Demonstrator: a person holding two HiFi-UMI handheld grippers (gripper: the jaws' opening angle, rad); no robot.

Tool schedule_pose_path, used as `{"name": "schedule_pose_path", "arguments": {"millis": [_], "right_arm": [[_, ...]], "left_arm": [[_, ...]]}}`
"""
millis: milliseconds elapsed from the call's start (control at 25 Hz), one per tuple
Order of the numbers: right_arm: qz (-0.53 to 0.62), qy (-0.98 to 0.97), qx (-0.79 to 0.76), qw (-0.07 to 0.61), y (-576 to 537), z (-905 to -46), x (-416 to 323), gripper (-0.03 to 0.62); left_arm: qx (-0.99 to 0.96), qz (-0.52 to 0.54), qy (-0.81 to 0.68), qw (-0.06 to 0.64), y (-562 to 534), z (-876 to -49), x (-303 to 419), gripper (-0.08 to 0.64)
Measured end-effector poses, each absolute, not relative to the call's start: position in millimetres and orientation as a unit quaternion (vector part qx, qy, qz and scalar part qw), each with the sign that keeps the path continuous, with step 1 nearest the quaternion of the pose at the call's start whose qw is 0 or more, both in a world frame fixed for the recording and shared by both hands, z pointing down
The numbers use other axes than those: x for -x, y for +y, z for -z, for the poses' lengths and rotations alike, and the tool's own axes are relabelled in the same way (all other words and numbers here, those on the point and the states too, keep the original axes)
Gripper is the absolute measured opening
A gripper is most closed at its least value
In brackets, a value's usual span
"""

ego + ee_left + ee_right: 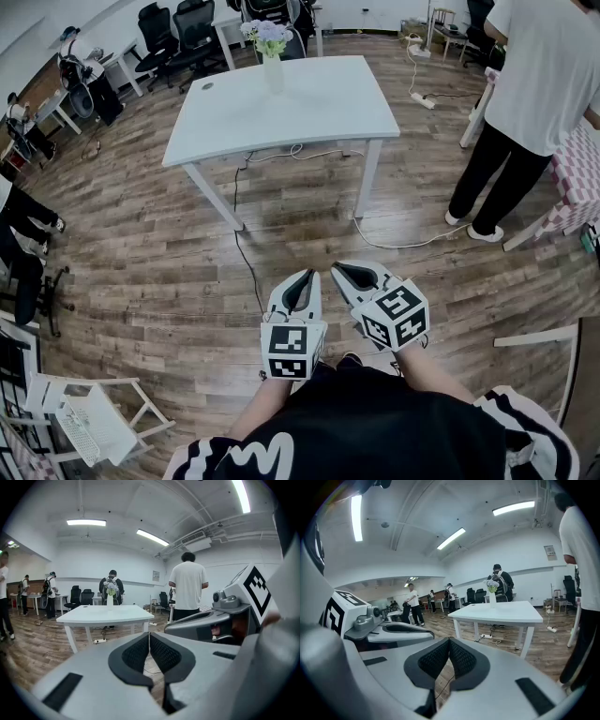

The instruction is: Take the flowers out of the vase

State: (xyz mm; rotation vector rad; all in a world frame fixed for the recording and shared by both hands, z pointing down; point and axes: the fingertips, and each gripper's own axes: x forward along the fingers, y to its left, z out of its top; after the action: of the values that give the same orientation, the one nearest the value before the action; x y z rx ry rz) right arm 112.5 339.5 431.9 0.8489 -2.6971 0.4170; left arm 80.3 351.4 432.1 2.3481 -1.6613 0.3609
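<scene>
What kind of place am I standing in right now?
Probably an open office or lab workspace: black office chairs by the far wall, a white table carrying a vase of flowers, and ceiling strip lights.

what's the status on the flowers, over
Left gripper, right gripper shut, empty. Flowers in vase, far side of table, untouched. Person standing right of table.
</scene>
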Motion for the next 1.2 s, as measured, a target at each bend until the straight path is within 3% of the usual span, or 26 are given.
{"name": "schedule_pose_path", "arguments": {"millis": [1200], "right_arm": [[-0.137, -0.931, -0.318, 0.112, 351.1, -425.6, -91.0, 0.018]], "left_arm": [[-0.815, -0.118, -0.556, 0.115, 361.8, -434.0, -58.1, 0.012]]}}
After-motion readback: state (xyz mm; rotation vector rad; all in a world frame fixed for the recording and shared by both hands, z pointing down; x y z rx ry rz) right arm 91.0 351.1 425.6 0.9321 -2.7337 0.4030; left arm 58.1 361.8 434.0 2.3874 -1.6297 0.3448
